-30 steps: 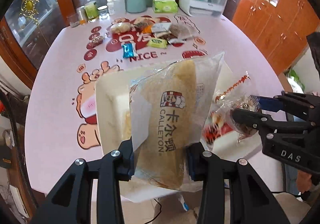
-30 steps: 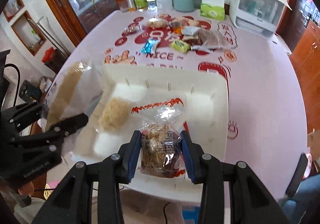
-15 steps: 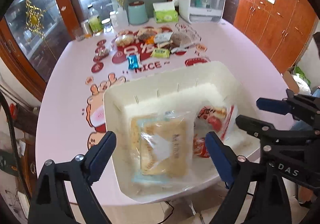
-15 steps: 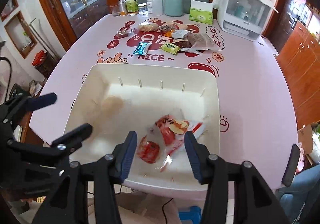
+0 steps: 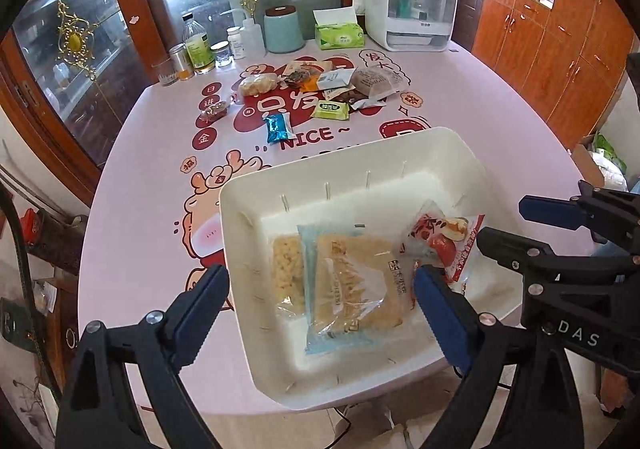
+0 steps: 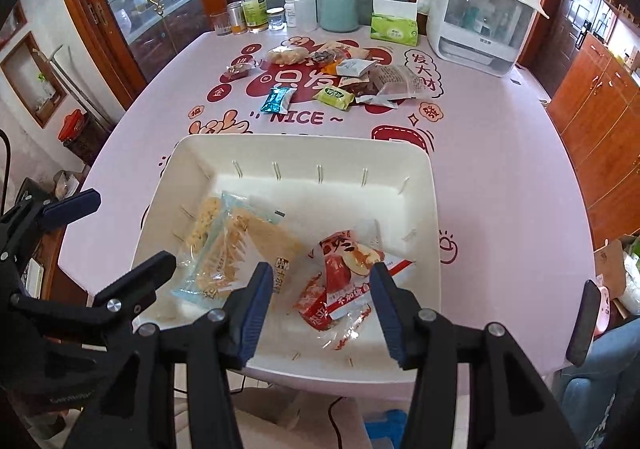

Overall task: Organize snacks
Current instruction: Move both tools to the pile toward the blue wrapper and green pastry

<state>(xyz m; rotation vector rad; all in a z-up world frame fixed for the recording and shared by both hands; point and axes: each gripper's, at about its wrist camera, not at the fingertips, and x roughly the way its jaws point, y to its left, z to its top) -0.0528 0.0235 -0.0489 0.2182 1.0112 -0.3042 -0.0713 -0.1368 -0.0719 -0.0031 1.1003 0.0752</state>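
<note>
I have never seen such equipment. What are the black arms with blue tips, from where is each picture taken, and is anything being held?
They are two hand-held grippers, each carrying a camera that looks along its fingers. One picture is from the left gripper, the other from the right gripper. Both are open and hold nothing. On the pink table stands a white bin containing a pale cracker packet and a red snack packet. More snacks lie in a loose pile farther back, before a tissue box.
</note>
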